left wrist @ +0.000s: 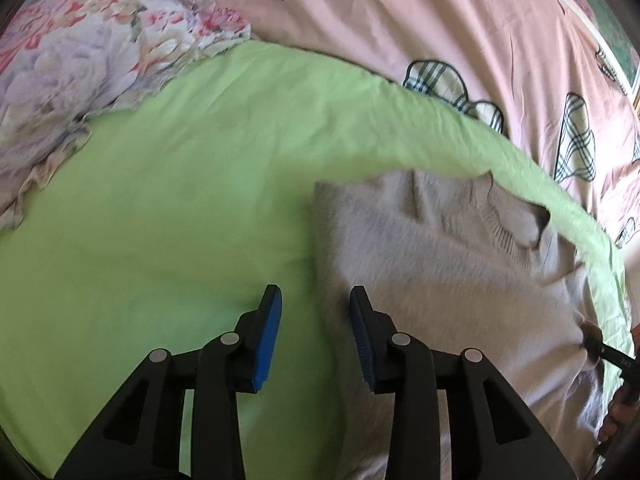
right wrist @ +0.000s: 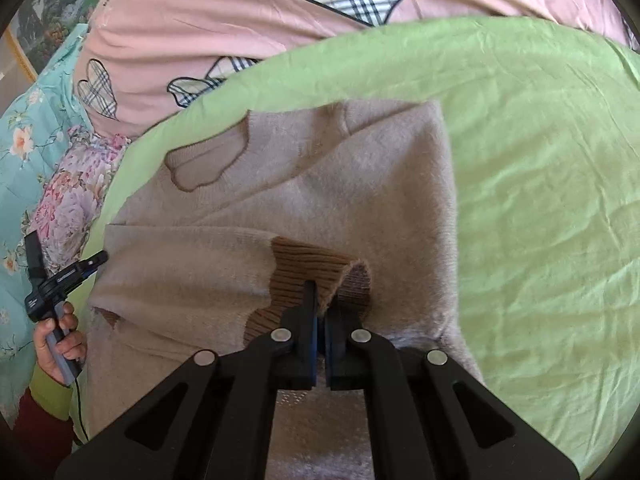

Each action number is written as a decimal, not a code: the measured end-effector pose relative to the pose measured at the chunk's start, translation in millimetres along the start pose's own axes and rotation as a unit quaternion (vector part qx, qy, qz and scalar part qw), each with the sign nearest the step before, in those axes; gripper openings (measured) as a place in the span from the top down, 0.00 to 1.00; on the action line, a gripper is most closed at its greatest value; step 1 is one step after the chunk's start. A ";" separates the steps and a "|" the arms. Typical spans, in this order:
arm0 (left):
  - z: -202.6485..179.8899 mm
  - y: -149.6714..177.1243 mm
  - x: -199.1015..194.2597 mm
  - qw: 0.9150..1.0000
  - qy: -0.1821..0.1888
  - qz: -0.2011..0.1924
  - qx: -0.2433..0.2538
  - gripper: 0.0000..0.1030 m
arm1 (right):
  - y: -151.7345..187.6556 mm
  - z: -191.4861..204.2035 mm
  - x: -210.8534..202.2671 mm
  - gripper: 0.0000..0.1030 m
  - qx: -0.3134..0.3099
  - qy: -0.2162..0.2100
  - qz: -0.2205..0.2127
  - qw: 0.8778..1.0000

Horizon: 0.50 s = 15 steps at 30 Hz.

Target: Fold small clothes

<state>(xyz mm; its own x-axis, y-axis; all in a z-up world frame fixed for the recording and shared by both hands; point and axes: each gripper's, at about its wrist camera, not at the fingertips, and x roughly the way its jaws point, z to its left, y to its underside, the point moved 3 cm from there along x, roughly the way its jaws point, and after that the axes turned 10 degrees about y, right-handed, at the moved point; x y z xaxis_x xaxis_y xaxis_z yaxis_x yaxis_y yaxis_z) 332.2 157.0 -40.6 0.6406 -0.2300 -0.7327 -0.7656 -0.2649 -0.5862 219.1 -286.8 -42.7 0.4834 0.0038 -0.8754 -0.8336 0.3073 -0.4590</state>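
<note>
A beige knit sweater (left wrist: 440, 280) lies on the green sheet (left wrist: 168, 208), neckline toward the pink quilt. In the right wrist view the sweater (right wrist: 320, 192) has one sleeve folded across its body, ending in a brown ribbed cuff (right wrist: 304, 272). My right gripper (right wrist: 322, 300) is shut on that brown cuff. It also shows far right in the left wrist view (left wrist: 596, 340). My left gripper (left wrist: 315, 300) is open and empty, straddling the sweater's left edge; it shows at the left of the right wrist view (right wrist: 94, 260).
A pink quilt with plaid patches (left wrist: 460, 32) borders the far side of the green sheet (right wrist: 540, 180). A floral blanket (left wrist: 80, 60) is bunched at the far left. A teal floral cover (right wrist: 24, 152) lies beyond the sweater's left side.
</note>
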 end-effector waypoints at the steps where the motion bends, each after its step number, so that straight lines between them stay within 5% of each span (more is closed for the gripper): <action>1: 0.3 5.4 -2.8 1.000 0.001 0.002 0.000 0.65 | 0.9 1.9 4.1 0.97 -0.008 0.007 0.005 1.000; 10: -9.9 40.5 -26.6 1.000 0.021 0.012 0.001 0.62 | 2.6 4.8 3.5 0.97 -0.009 0.021 0.008 1.000; 15: -17.1 61.8 -58.0 0.999 0.043 0.014 -0.004 0.58 | 8.5 1.3 -38.9 0.94 0.021 -0.013 -0.025 0.999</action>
<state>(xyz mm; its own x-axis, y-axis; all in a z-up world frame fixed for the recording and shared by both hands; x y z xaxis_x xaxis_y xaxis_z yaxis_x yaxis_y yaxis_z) 248.7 137.9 -28.5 0.6214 -0.3173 -0.7164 -0.7834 -0.2638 -0.5627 193.5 -283.1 -12.4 0.5307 0.0119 -0.8475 -0.7971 0.3469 -0.4943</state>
